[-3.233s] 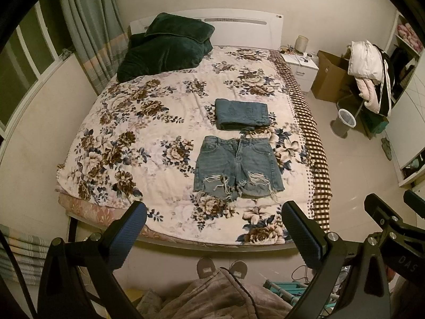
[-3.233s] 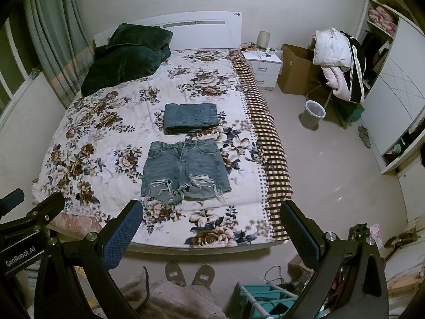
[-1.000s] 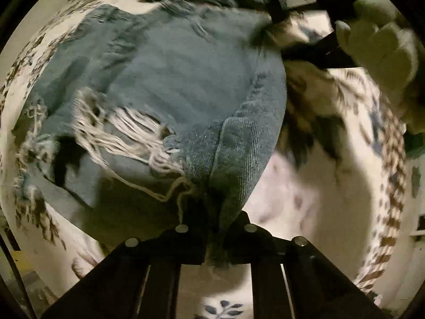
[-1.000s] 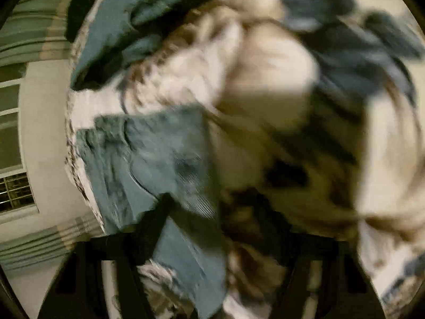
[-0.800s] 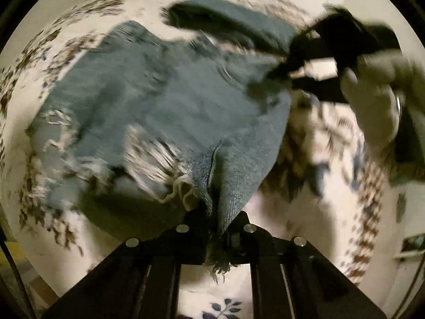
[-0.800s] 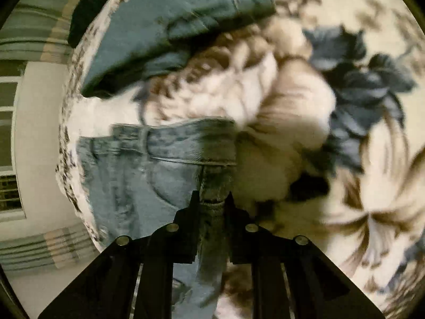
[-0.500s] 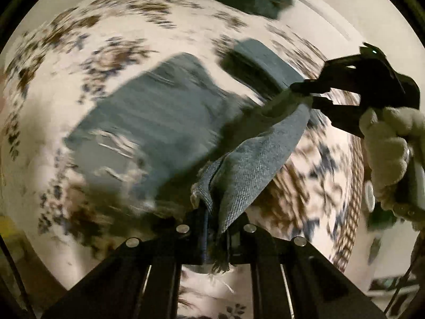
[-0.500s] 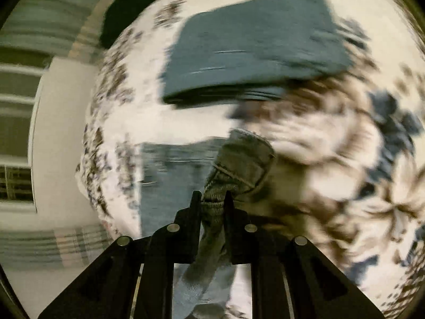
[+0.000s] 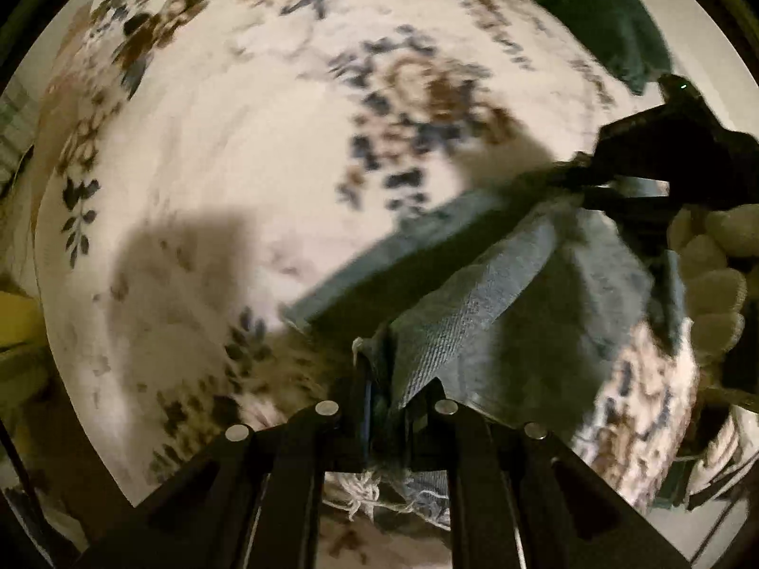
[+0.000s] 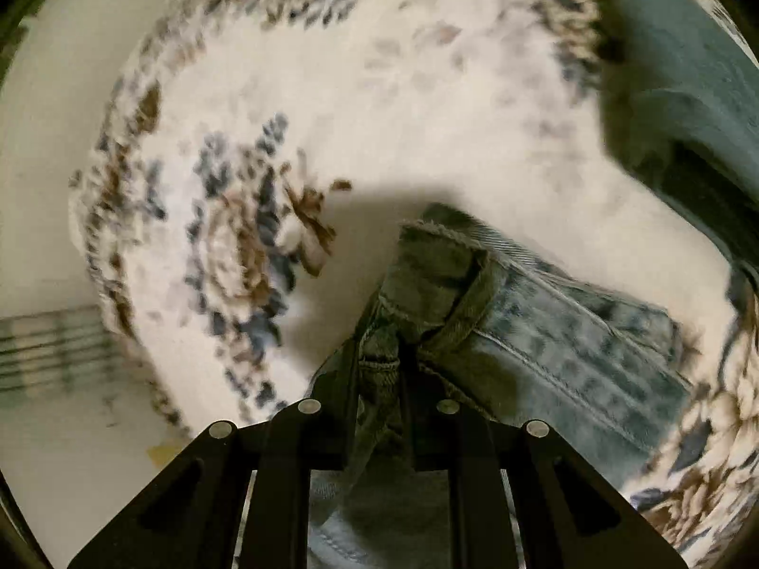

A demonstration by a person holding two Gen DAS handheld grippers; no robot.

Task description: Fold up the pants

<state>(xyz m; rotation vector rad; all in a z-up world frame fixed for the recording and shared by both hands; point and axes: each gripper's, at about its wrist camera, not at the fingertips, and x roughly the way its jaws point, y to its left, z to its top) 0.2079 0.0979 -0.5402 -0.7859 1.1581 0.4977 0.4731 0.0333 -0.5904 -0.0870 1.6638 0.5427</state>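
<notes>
The denim shorts (image 9: 479,303) hang lifted above the floral bedspread (image 9: 227,151), stretched between both grippers. My left gripper (image 9: 386,393) is shut on the frayed leg hem. My right gripper (image 10: 384,370) is shut on the waistband of the shorts (image 10: 559,332); it also shows in the left wrist view (image 9: 616,185), held by a gloved hand. The rest of the shorts droops toward the right.
A folded pair of jeans (image 10: 683,95) lies on the bedspread (image 10: 379,95) to the right. A dark green pillow (image 9: 602,9) sits at the far side. The bed's left edge and the wall (image 10: 42,118) show beyond.
Both grippers have carried the shorts' right side up and leftward over the bed. The shorts have left the bedspread and now hang folded between the two grips.
</notes>
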